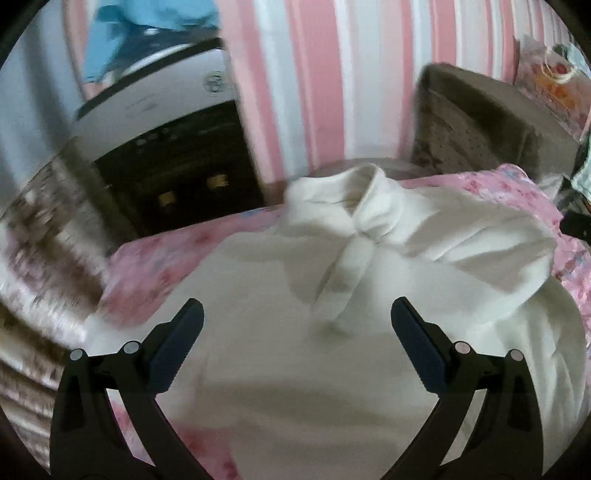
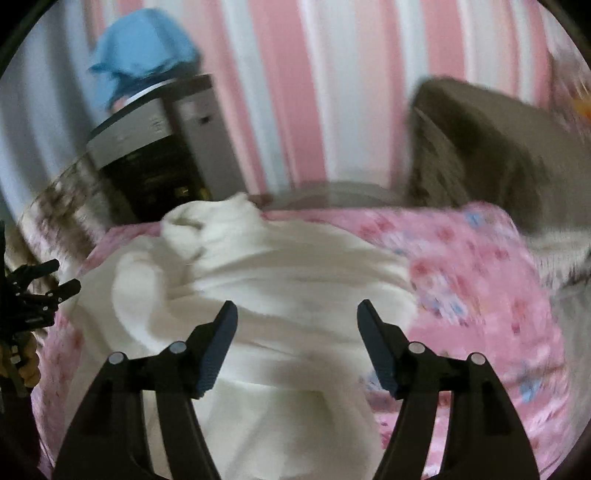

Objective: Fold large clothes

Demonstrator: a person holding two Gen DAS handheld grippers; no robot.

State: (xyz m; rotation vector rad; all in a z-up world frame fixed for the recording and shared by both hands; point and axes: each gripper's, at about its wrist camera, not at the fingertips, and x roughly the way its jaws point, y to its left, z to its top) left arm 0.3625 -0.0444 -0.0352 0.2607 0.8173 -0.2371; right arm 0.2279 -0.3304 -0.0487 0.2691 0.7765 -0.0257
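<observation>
A large white collared shirt (image 1: 332, 295) lies on a pink floral bedspread (image 1: 147, 266), collar toward the far edge, one sleeve folded across its right side. My left gripper (image 1: 297, 314) is open and empty, hovering over the shirt's chest. In the right wrist view the shirt (image 2: 280, 280) lies rumpled on the bedspread (image 2: 480, 280). My right gripper (image 2: 297, 314) is open and empty above the shirt's right part. The left gripper (image 2: 44, 288) shows at the left edge of that view.
A grey and black appliance (image 1: 177, 147) with blue cloth (image 1: 147, 33) on top stands beyond the bed at left. A brown cushion (image 1: 480, 122) rests at the back right. A pink and white striped wall (image 1: 332, 74) is behind.
</observation>
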